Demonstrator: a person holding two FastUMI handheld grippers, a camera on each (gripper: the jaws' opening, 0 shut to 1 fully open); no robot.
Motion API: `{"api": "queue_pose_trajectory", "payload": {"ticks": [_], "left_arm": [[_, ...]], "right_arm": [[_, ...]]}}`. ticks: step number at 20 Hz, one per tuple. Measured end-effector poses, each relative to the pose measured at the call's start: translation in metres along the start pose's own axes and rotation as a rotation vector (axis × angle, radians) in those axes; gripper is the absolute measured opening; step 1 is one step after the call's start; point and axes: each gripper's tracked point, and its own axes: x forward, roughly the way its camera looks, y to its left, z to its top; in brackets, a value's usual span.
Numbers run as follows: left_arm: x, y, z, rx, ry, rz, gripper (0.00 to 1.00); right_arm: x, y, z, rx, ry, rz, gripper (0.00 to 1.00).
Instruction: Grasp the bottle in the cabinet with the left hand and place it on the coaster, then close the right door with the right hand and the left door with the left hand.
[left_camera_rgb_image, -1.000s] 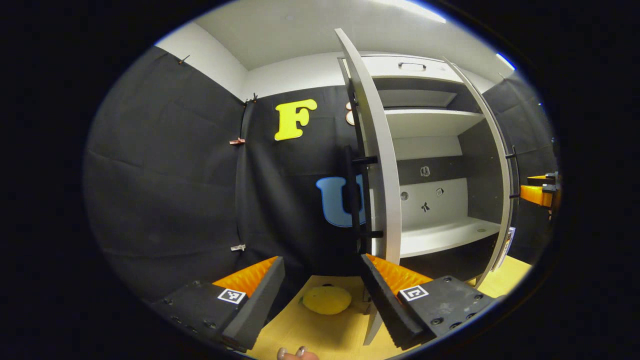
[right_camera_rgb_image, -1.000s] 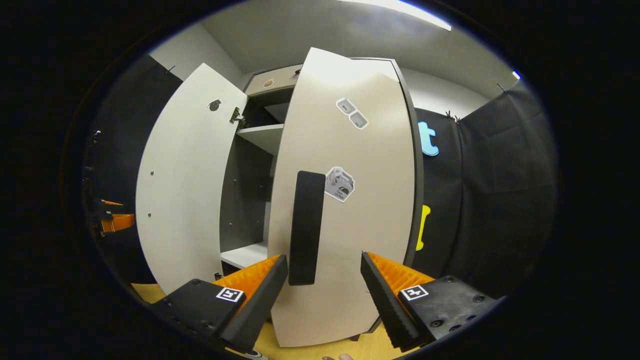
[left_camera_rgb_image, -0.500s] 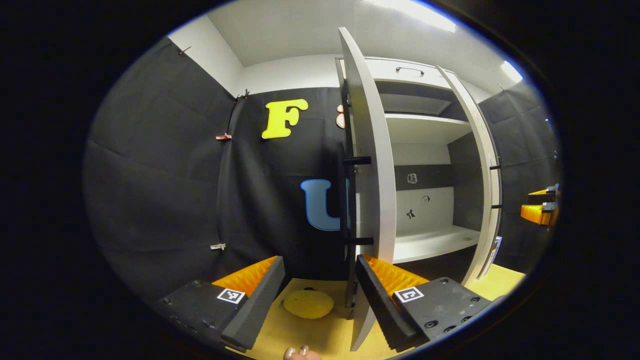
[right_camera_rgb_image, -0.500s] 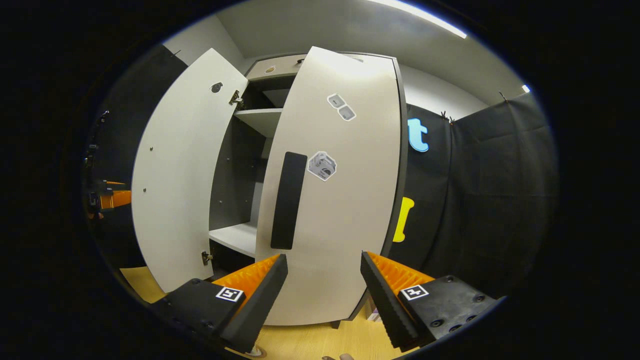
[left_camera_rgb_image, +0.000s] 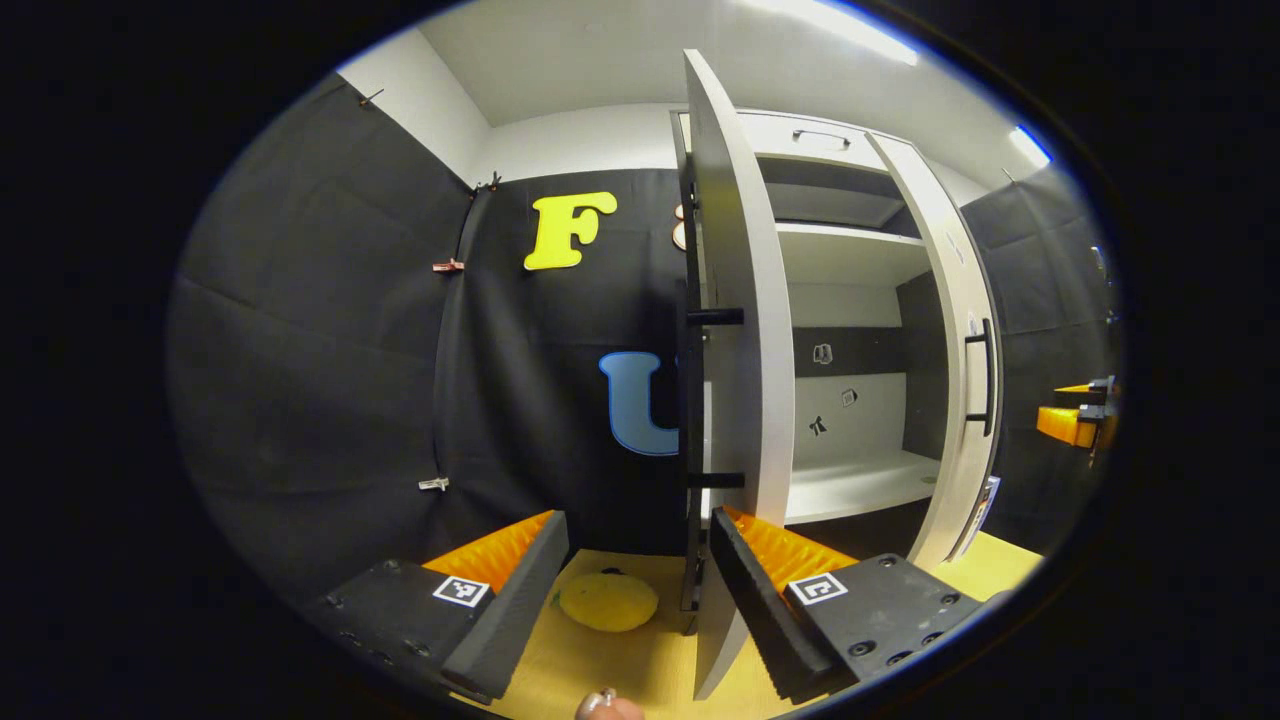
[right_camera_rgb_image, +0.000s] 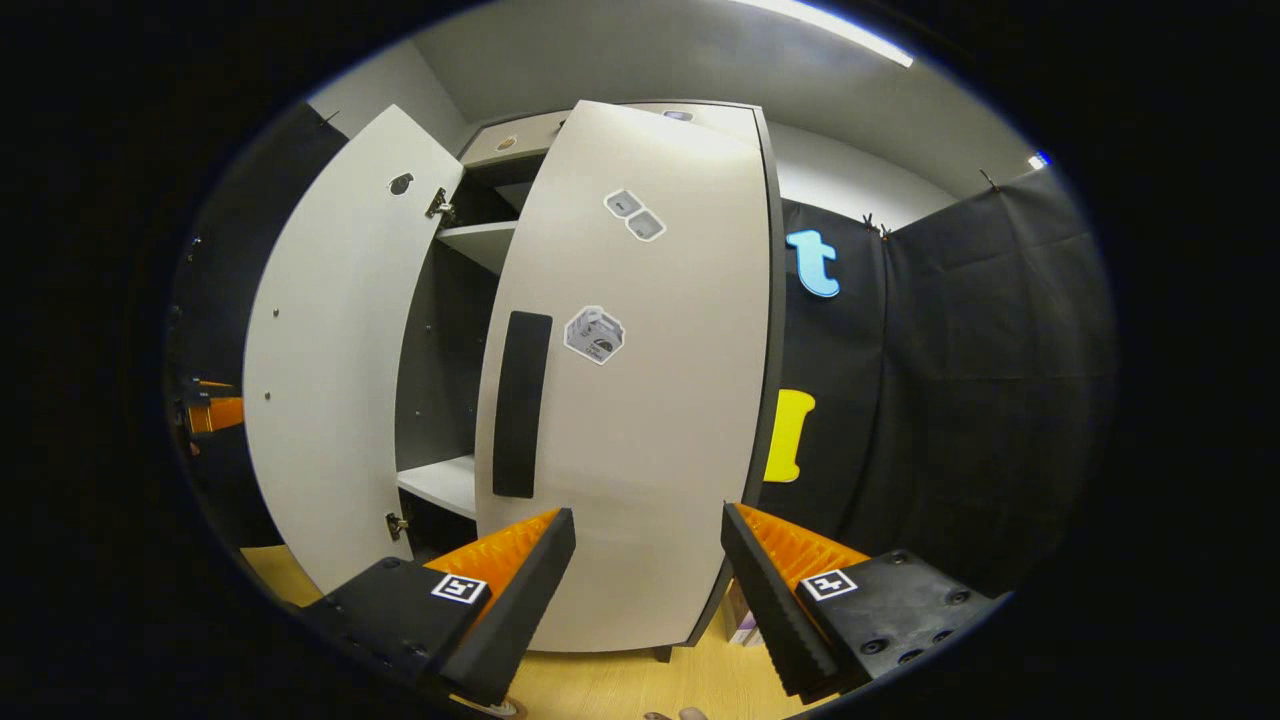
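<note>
The white cabinet's left door (left_camera_rgb_image: 745, 330) stands wide open, edge-on to me, its black handle (left_camera_rgb_image: 712, 400) just above my right finger. My left gripper (left_camera_rgb_image: 640, 525) is open and holds nothing. A yellow round object (left_camera_rgb_image: 608, 600) lies on the wooden table (left_camera_rgb_image: 620, 665) between its fingers, farther off. The right door (right_camera_rgb_image: 640, 400) is partly swung in, with its black handle (right_camera_rgb_image: 520, 400) facing me. My right gripper (right_camera_rgb_image: 648, 518) is open in front of that door, apart from it. Between the doors a gap shows the lower shelf (right_camera_rgb_image: 440, 485), which looks bare.
Inside the cabinet are white shelves (left_camera_rgb_image: 860, 480) and a dark back panel. In the left gripper view the right door (left_camera_rgb_image: 960, 350) is at the right and the other gripper (left_camera_rgb_image: 1075, 420) beyond it. A fingertip (left_camera_rgb_image: 605, 705) shows at the bottom edge.
The right door has swung further toward the cabinet, narrowing the gap. My right gripper has drawn back from the door's handle. The left gripper has shifted only a little.
</note>
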Motion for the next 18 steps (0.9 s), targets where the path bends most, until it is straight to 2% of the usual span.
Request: {"api": "queue_pose_trajectory", "payload": {"ticks": [3,8,14,18], "left_arm": [[-0.002,-0.015,-0.001,-0.010,0.002,-0.014,0.93],[0.000,-0.056,0.000,-0.017,-0.002,-0.100,0.93],[0.015,-0.115,-0.010,-0.056,0.001,-0.198,0.94],[0.034,-0.152,-0.014,-0.039,0.000,-0.253,0.93]], "right_arm": [[0.006,0.002,-0.001,-0.005,-0.006,0.021,0.98],[0.019,-0.002,-0.002,-0.009,-0.013,0.037,0.98],[0.023,-0.019,-0.004,-0.009,-0.012,0.028,0.98],[0.024,-0.031,0.002,-0.016,-0.029,0.014,0.98]]}}
